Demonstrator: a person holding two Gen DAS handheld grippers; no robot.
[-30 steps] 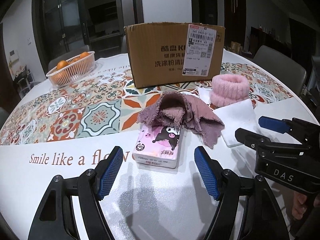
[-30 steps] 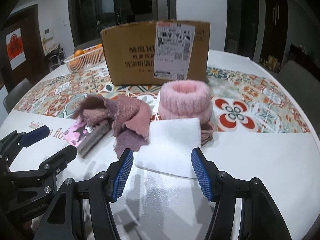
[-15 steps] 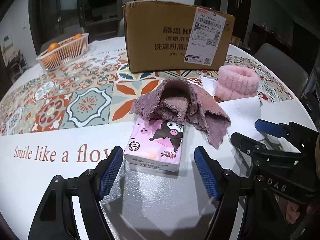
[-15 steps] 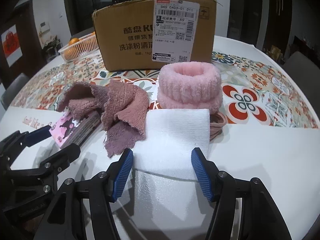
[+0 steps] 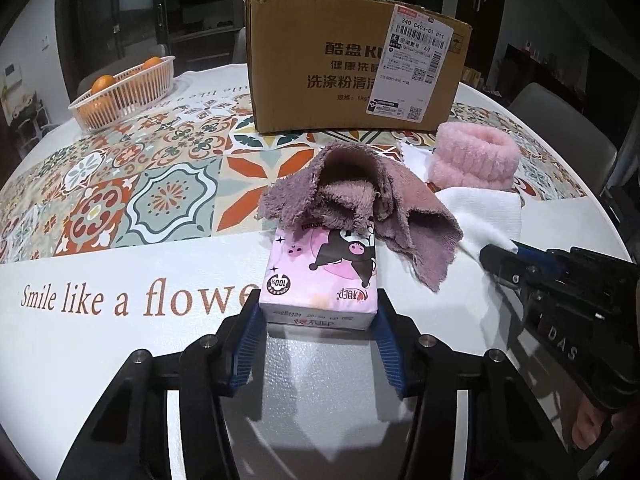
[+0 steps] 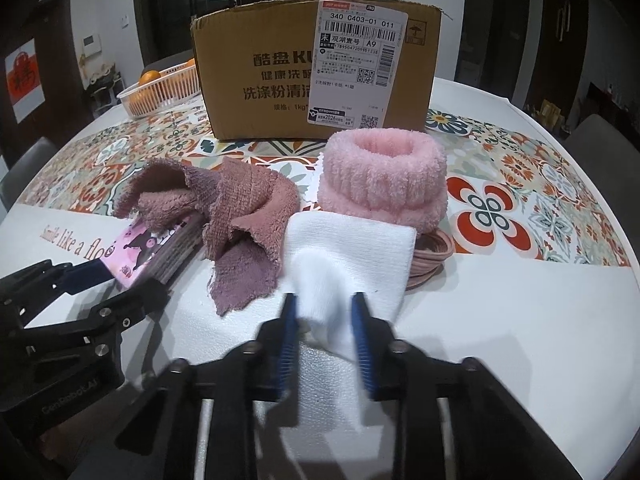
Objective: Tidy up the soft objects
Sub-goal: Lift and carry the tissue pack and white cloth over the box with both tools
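Both tools have just closed: the left tool (image 5: 318,322) is closing on the tissue pack (image 5: 320,276), the right tool (image 6: 325,312) pinches the white cloth (image 6: 352,256) (boxing (image 6: 316,68) likely follows).

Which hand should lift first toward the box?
Right, probably: its hand-held gripper already pinches the white cloth. The left one is closing on the tissue pack, under the mauve towel.

Tissue pack (image 5: 320,276): shiny plastic wrap. Purple towel (image 5: 360,204): fuzzy, rough cloth. White cloth (image 6: 352,256): soft, matt. Pink headband (image 6: 384,172): fluffy. Box (image 6: 280,76): brown matt cardboard, paper label. Table (image 5: 100,360): smooth, glossy.
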